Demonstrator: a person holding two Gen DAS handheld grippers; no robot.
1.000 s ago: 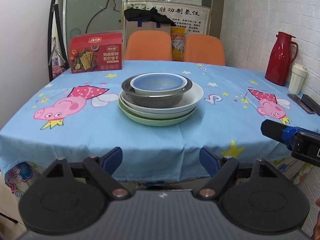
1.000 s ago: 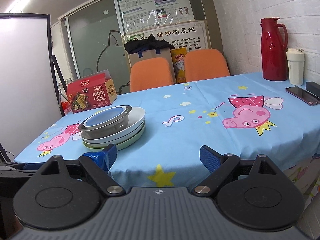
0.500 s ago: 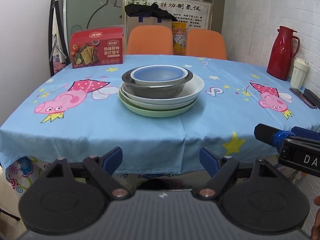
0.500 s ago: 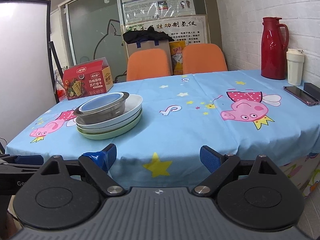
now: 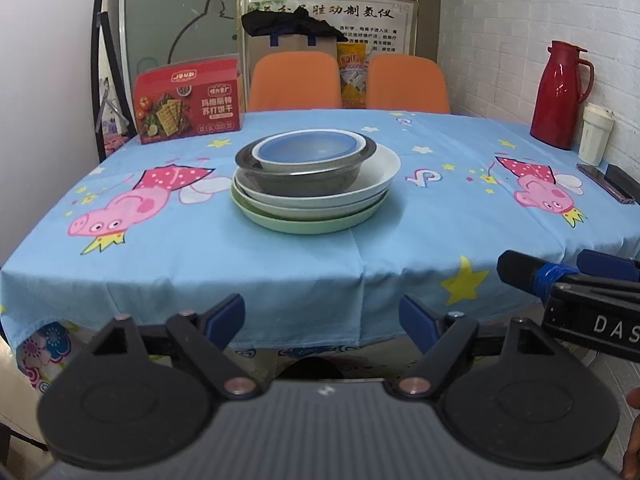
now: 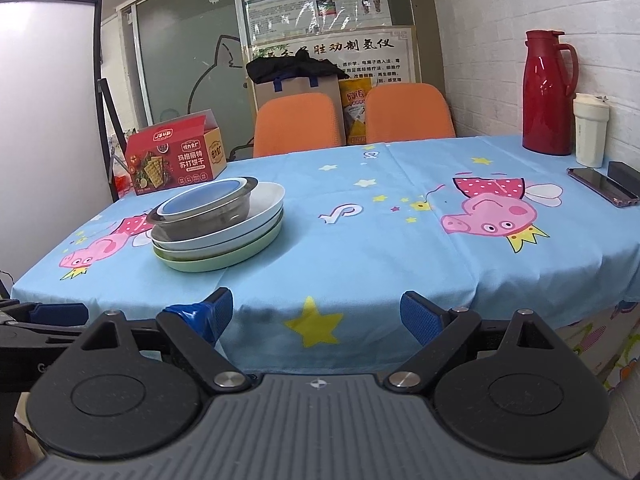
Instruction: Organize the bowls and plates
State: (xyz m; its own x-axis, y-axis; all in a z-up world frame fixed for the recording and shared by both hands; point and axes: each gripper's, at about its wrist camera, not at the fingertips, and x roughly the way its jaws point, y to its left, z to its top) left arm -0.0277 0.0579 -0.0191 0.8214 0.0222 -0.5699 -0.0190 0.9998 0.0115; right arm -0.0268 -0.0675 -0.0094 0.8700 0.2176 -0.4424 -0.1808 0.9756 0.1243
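Note:
One stack of dishes stands on the table with the blue cartoon cloth (image 5: 200, 256). From the bottom: a green plate (image 5: 304, 224), white plates (image 5: 376, 172), a steel bowl (image 5: 304, 180), and a blue-and-white bowl (image 5: 308, 150) on top. The stack also shows in the right wrist view (image 6: 218, 232), at the left. My left gripper (image 5: 322, 318) is open and empty, off the table's front edge, well short of the stack. My right gripper (image 6: 316, 316) is open and empty, off the front edge to the right of the stack; its body shows in the left wrist view (image 5: 568, 292).
A red cracker box (image 5: 188, 102) stands at the back left. A red thermos (image 5: 562, 94), a white cup (image 5: 596, 134) and a phone (image 5: 606, 182) are along the right side by the brick wall. Two orange chairs (image 5: 296, 80) stand behind the table.
Both grippers have drawn back and dropped a little from the table, so the front edge of the cloth shows more. The dish stack has not moved. Both stay open.

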